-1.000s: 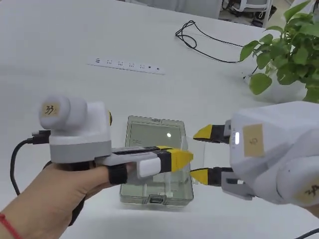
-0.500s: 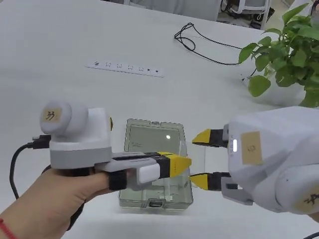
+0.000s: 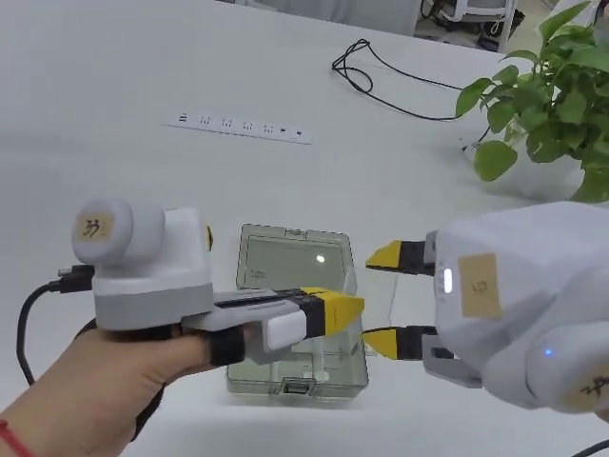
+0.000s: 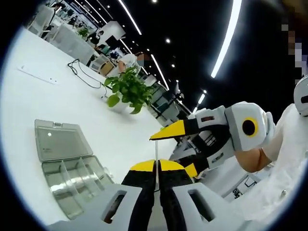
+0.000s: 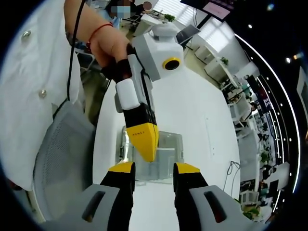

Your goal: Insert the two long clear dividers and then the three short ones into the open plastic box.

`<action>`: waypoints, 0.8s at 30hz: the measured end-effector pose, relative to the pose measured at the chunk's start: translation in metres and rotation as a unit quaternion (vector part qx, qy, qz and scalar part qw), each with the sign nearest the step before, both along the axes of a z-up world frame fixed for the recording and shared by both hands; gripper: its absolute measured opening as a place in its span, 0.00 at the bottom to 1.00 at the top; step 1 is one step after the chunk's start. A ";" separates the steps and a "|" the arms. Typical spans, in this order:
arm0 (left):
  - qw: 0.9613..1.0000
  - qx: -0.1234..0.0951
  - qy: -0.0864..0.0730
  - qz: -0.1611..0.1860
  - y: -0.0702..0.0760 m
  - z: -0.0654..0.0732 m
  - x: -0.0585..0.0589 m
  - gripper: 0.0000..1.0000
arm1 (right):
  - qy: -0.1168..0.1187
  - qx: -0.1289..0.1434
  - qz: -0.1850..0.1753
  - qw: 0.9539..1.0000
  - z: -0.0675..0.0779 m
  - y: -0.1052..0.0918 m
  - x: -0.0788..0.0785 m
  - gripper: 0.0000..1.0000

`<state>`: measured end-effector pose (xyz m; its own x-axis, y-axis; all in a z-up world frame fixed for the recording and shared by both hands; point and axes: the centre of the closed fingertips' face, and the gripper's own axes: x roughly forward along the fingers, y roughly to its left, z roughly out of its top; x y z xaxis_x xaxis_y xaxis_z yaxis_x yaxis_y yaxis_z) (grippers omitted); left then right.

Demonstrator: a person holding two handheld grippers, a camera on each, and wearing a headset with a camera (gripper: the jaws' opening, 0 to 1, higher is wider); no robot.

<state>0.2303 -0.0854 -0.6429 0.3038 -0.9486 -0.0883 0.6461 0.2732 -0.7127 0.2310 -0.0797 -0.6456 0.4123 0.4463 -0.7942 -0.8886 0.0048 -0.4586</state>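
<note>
White table (image 3: 143, 86): work surface. Open clear plastic box (image 3: 324, 376) lies flat on it, lid folded back on the far side; partitions already stand in its tray, count unclear. Right gripper (image 3: 366, 297): yellow-tipped jaws spread wide, held level just right of the box. Left gripper (image 3: 347, 309): above the box, jaws pinched together on a thin clear plastic divider (image 4: 156, 153), seen edge-on. The divider's free end sits between the right gripper's spread jaws. Long or short: cannot tell.
</note>
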 end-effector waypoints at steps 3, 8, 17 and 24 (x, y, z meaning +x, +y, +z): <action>1.000 0.000 0.000 0.003 0.002 -0.001 0.002 0.00 | 0.012 0.020 -0.004 1.000 0.005 0.002 -0.001 0.34; 0.996 0.035 -0.077 -0.025 0.007 -0.003 -0.002 0.00 | 0.080 0.097 -0.023 0.992 0.023 0.002 -0.001 0.33; 0.974 0.057 -0.199 -0.097 0.006 0.006 -0.025 0.00 | 0.224 0.153 0.011 0.962 0.034 0.000 -0.012 0.23; 0.960 0.062 -0.242 -0.127 0.004 0.011 -0.038 0.00 | 0.309 0.176 0.034 0.934 0.029 0.008 -0.027 0.15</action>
